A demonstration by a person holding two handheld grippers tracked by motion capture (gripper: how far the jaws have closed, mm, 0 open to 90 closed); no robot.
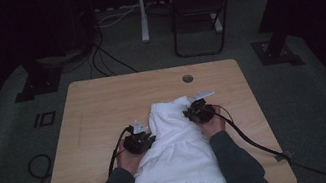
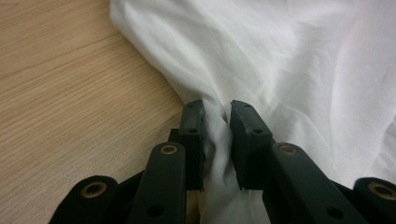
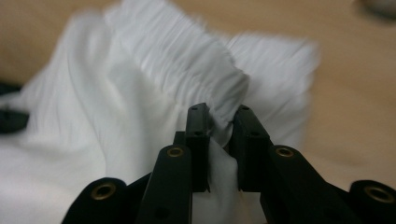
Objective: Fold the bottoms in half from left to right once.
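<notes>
- The left gripper (image 2: 217, 109) is nearly closed, its jaws pinching a bunched fold at the edge of the white garment (image 2: 289, 60).
- The right gripper (image 3: 219, 114) is likewise clamped on a gathered, pleated part of the garment.
- The garment lies spread on the wooden table (image 1: 98, 108), between both hands, reaching to the person's edge.

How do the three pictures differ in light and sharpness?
High view: dim, the room behind nearly black, only the table and white garment lit. Left gripper view: bright and sharp, wood grain and cloth folds clear around the left claw. Right gripper view: bright but blurred, the gathered fabric smeared, while the right claw stays crisp.
</notes>
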